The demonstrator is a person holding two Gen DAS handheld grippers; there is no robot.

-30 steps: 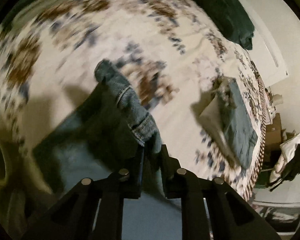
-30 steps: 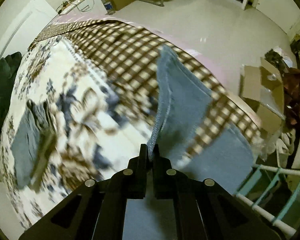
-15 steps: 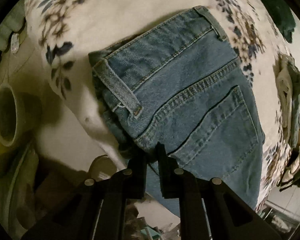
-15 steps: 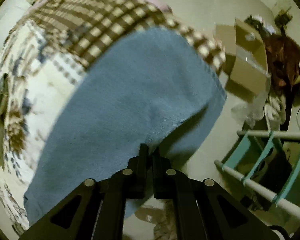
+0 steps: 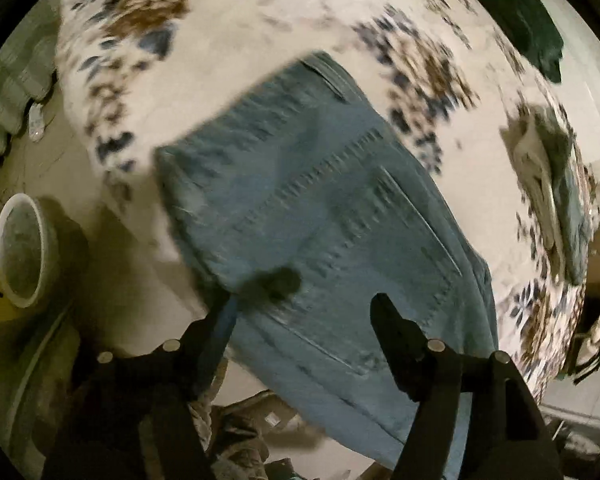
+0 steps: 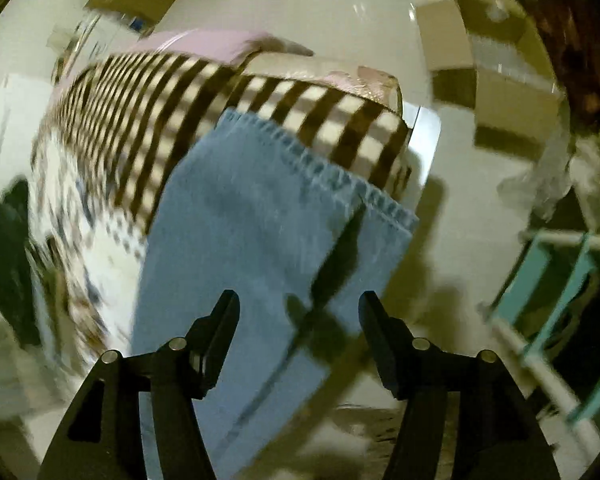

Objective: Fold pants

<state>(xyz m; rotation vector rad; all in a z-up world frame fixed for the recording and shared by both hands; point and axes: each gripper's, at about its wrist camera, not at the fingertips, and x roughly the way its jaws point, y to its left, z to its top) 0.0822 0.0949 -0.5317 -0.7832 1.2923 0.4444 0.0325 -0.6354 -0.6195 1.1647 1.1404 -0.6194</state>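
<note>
**A:** Where do the edges run, and what room is there around them?

**B:** The bed (image 5: 260,60) with its floral cover ends low in the left wrist view; below that edge lies pale floor, with a white bucket (image 5: 20,248) standing near the corner. In the right wrist view the checked border (image 6: 180,96) of the cover runs to the bed's far corner, and bare floor spreads beyond it. A cardboard box (image 6: 480,72) sits well off, and a teal rack (image 6: 560,300) stands to the right.

**A:** And the pants?

**B:** The blue jeans (image 5: 320,208) lie flat on the bed. The waistband end, back pocket up, hangs a little over the bed's edge in the left view. In the right view the hems (image 6: 320,168) lie across the checked border, one leg on the other, reaching just past the corner. Both views are blurred, so finer creases are unreadable.

**A:** How do the grippers stand?

**B:** The left gripper (image 5: 304,312) hovers over the waistband end, fingers spread wide with nothing between them. The right gripper (image 6: 300,304) hangs over the lower legs, likewise wide apart and free of the cloth.
</note>
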